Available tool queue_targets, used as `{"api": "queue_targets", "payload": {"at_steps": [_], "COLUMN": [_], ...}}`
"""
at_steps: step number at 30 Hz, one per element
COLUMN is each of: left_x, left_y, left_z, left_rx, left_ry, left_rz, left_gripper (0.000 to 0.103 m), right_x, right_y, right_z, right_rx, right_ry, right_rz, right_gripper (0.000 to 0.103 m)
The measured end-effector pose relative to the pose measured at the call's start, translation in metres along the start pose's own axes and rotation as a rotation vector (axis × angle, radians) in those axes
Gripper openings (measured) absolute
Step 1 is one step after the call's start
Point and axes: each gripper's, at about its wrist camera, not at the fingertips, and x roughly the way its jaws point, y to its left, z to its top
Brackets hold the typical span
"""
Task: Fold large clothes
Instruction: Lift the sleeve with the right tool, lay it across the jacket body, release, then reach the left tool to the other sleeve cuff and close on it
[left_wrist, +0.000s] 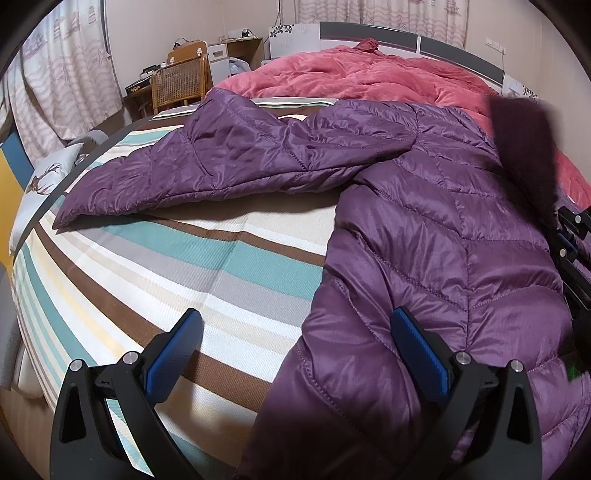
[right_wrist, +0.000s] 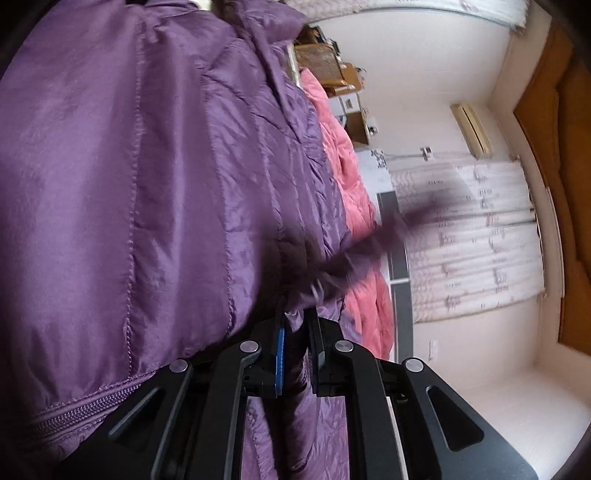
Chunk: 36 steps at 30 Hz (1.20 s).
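A purple quilted puffer jacket (left_wrist: 443, 236) lies on the striped bed (left_wrist: 184, 266), one sleeve (left_wrist: 207, 166) stretched out to the left. My left gripper (left_wrist: 295, 325) is open just above the jacket's lower left edge, its right finger over the fabric and its left finger over the sheet. My right gripper (right_wrist: 295, 321) is shut on a fold of the jacket (right_wrist: 147, 166) near its dark fur trim (right_wrist: 373, 240), with the view rolled sideways. It also shows at the right edge of the left wrist view (left_wrist: 572, 236).
A pink comforter (left_wrist: 369, 77) is bunched at the head of the bed by the headboard (left_wrist: 406, 37). A wicker chair (left_wrist: 181, 83) and desk stand at the back left. A pillow (left_wrist: 44, 181) lies off the bed's left edge. Curtains hang on both walls.
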Motion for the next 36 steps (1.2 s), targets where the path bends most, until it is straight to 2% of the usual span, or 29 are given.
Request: {"api": "queue_targets", "payload": {"at_steps": [1,3,5,7,8,12,16,19,20,22,23,24,25,27,28,30,31,33,36], "left_x": [0.0,-0.002,-0.007,-0.014,-0.018,-0.039,-0.042,-0.033,-0.026,-0.013,-0.003,0.008,0.018,0.034,0.035,0.034,0.031,0.025,0.028], "left_y": [0.0,-0.001,-0.003,-0.006,-0.006,-0.02,-0.053,-0.079,-0.088,-0.099,-0.104,-0.109,-0.112,-0.118,-0.119,-0.122,-0.121,-0.115,-0.109], "left_z": [0.0,0.001,0.002,0.005,0.006,0.025,0.055,0.075,0.082,0.092,0.097,0.101,0.102,0.102,0.099,0.097,0.096,0.095,0.091], "left_rx": [-0.001,0.0,0.011,0.015,0.01,-0.01,0.037,0.071,0.081,0.088,0.088,0.075,0.058,0.018,0.011,0.033,0.049,0.057,0.049], "left_ry": [0.001,0.003,-0.006,-0.015,-0.026,-0.081,-0.104,-0.103,-0.097,-0.075,-0.054,-0.022,0.007,0.051,0.046,0.019,0.008,-0.019,-0.015], "left_rz": [0.001,0.0,-0.001,-0.014,-0.027,-0.108,-0.186,-0.248,-0.27,-0.281,-0.276,-0.283,-0.303,-0.357,-0.358,-0.341,-0.338,-0.351,-0.352], "left_gripper": [0.101,0.101,0.101,0.101,0.101,0.101,0.101,0.1,0.097,0.078,0.074,0.062,0.045,0.029,0.023,0.013,0.008,0.007,0.007], "right_x": [-0.002,-0.009,-0.012,-0.026,-0.033,-0.047,-0.052,-0.054,-0.05,-0.047,-0.046,-0.037,-0.035,-0.026,-0.02,-0.006,-0.001,0.005,0.015], "right_y": [-0.002,-0.008,-0.019,-0.038,-0.047,-0.073,-0.09,-0.101,-0.106,-0.107,-0.107,-0.109,-0.106,-0.103,-0.106,-0.105,-0.107,-0.11,-0.107], "right_z": [-0.002,-0.004,-0.01,-0.025,-0.032,-0.07,-0.125,-0.175,-0.185,-0.22,-0.234,-0.24,-0.25,-0.254,-0.251,-0.246,-0.244,-0.241,-0.236], "right_rx": [0.022,0.084,0.161,0.322,0.398,0.663,1.001,1.267,1.323,1.519,1.576,1.614,1.658,1.678,1.668,1.64,1.633,1.631,1.606], "right_ry": [0.005,0.01,0.013,0.009,0.006,0.046,0.169,0.282,0.3,0.367,0.401,0.425,0.438,0.445,0.448,0.451,0.453,0.449,0.453], "right_rz": [0.011,0.035,0.038,0.073,0.095,0.158,0.164,0.13,0.13,0.123,0.118,0.116,0.124,0.156,0.164,0.199,0.209,0.229,0.264], "right_gripper": [0.01,0.019,0.044,0.066,0.069,0.069,0.068,0.054,0.05,0.041,0.036,0.033,0.029,0.028,0.028,0.027,0.022,0.022,0.022]}}
